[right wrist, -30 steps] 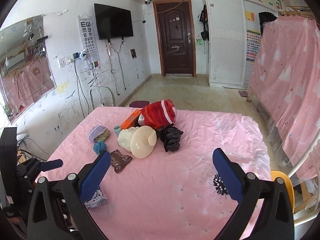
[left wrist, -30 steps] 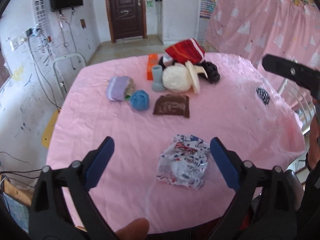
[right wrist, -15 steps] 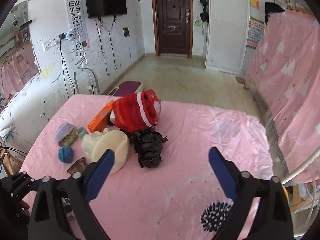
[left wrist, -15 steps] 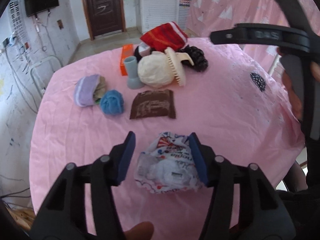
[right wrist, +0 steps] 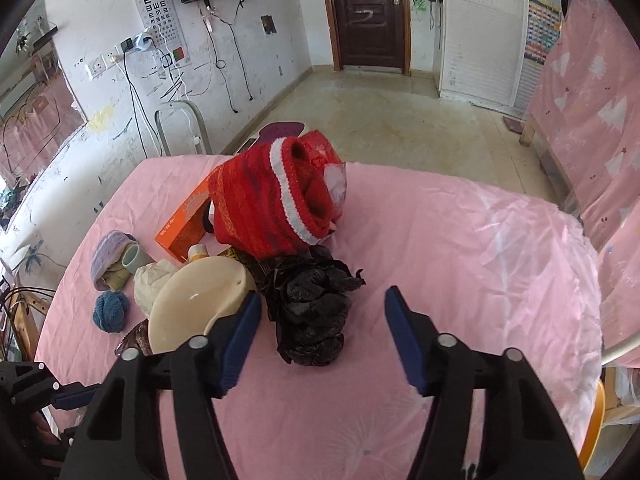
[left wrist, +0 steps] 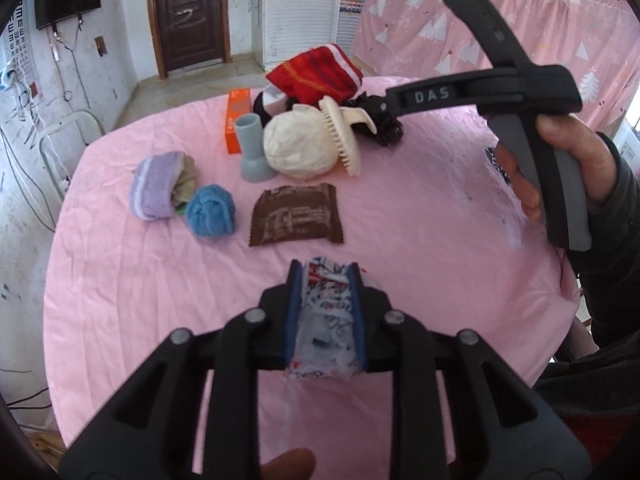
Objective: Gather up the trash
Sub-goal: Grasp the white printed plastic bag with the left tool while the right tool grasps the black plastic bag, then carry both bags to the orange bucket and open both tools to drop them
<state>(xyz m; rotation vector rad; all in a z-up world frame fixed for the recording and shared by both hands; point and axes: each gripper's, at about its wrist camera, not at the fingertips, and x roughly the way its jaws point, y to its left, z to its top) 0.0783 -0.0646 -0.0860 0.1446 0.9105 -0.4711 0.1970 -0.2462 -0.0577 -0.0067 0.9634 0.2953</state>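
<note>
Between the left gripper's [left wrist: 325,280] just-closed pads sits the crumpled printed wrapper [left wrist: 326,328], gripped on the pink tablecloth [left wrist: 420,240]; ahead of the half-open, closing right gripper [right wrist: 322,312] lies a black plastic bag [right wrist: 314,312], unpinched; next, probably close, then lift both.

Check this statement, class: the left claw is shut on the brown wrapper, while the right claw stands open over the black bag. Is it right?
Not quite. The left wrist view shows the left claw shut on the crumpled white printed wrapper; the brown wrapper lies untouched beyond it. The right claw, which has just been closing, does stand open over the black bag.
</note>
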